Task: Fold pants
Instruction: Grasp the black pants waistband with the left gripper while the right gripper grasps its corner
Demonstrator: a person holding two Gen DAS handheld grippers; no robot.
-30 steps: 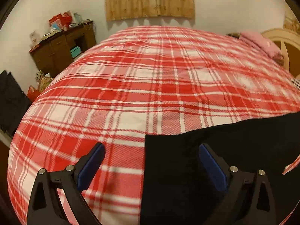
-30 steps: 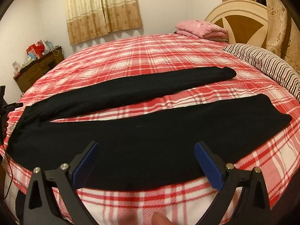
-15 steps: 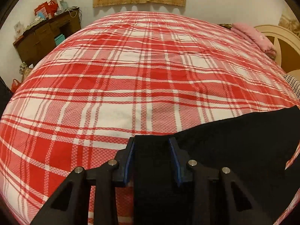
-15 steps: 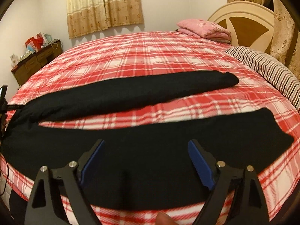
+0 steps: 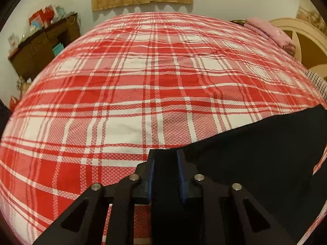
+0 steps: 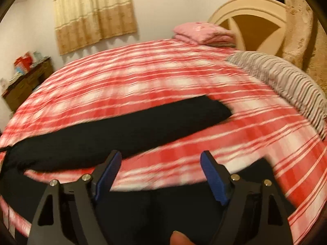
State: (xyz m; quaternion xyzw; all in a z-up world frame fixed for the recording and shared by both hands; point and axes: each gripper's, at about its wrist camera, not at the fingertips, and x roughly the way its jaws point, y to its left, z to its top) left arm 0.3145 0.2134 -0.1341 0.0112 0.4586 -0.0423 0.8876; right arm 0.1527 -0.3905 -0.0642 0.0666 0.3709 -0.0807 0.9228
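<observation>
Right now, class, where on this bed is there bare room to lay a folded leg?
Free: plaid bedspread beyond the black pants, toward the curtain. Crowded: near edge under both legs, and the pink blanket and striped pillow by the headboard.

Warm dim indoor light, heavy fisheye bulge, right view motion-blurred.

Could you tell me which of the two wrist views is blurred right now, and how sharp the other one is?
Right wrist view: motion-smeared plaid bedspread and black pants; left wrist view: crisp weave on the bedspread, fisheye bulge.
</observation>
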